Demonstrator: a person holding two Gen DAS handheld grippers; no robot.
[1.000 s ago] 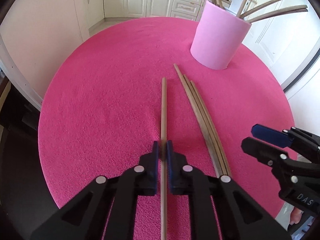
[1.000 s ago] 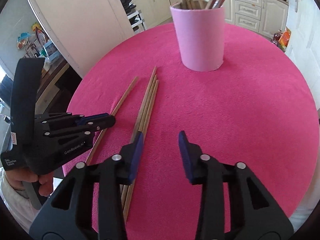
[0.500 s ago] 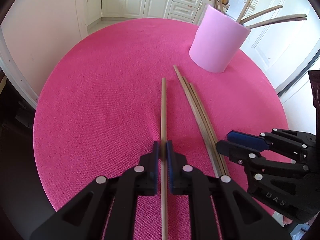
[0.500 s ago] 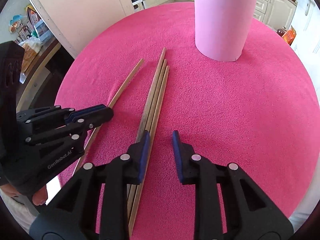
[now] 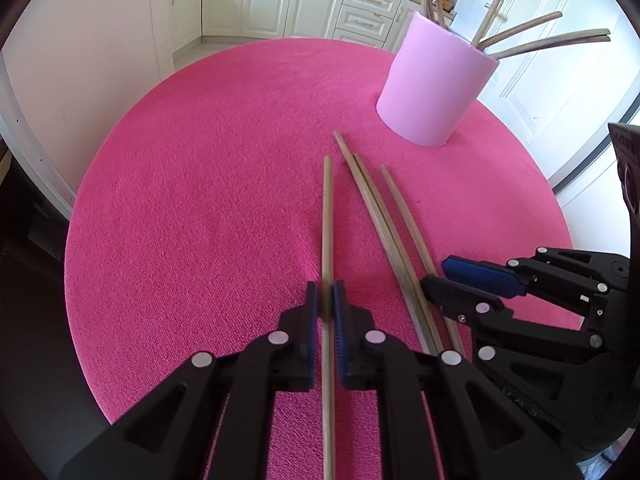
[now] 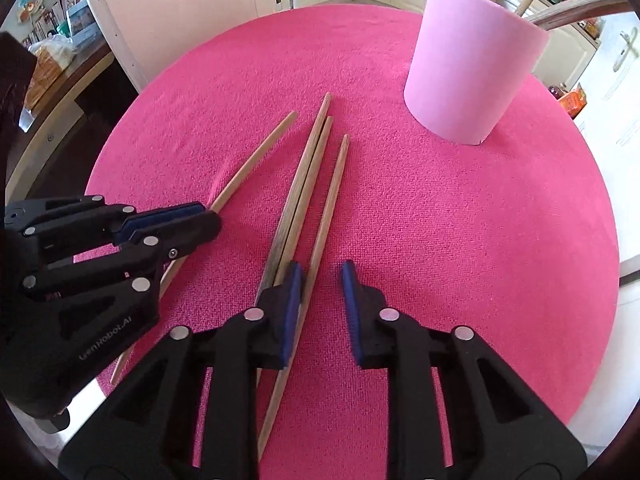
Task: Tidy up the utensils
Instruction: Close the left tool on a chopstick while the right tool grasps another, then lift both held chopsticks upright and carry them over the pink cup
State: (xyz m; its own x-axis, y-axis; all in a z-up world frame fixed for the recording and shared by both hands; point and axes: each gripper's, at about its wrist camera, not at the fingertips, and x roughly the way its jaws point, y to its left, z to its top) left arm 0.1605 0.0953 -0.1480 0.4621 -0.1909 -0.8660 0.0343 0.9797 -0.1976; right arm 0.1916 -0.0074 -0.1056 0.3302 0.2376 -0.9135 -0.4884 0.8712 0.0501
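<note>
Kitchen setting, cream cabinets behind; round desk (image 5: 200,200) under pink cloth. Item: my left gripper (image 5: 327,300), jaws pressed together on one wooden stick (image 5: 327,216), pinched part-way along its length near the desk's near edge. Item: my right gripper (image 6: 322,280), jaws spread, left jaw touching a single stick (image 6: 330,200), nothing gripped. Item: stick pair (image 6: 306,176), lying touching each other just left of that single stick, mid-desk. Count on the cloth: four sticks. Item: pink holder (image 6: 472,72), one, upright toward the far right edge, holding at least six sticks; exact number unclear. Risks, as I judge them: the off-centre pinch may let the long stick pivot or droop; closing the right jaws could snag the neighbouring pair or nudge them.
</note>
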